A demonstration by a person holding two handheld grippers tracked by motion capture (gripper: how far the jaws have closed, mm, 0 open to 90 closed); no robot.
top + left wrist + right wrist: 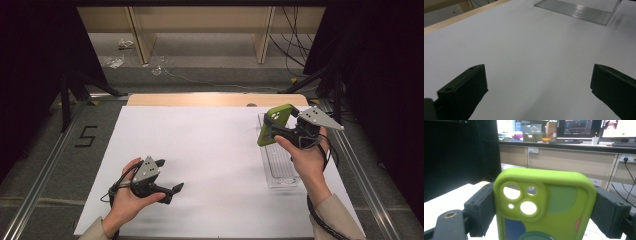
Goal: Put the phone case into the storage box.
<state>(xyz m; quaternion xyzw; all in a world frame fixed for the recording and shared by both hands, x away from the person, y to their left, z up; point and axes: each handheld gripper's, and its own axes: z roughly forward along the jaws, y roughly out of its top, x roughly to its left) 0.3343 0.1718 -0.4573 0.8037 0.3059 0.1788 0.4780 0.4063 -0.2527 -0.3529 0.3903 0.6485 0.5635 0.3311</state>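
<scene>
Phone case (544, 207), green, is clamped across its width by the right gripper (278, 131) and held tilted above the far end of the clear tray (278, 170). Step in hand appears to be transfer. Next move probably calls for lowering it into the tray, then opening. Left gripper (167, 176) rests well left of the tray, both jaws wide and empty.

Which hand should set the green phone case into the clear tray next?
Right. The right tongs already clamp the green phone case just above the clear tray; the left tongs are open, across the table.
</scene>
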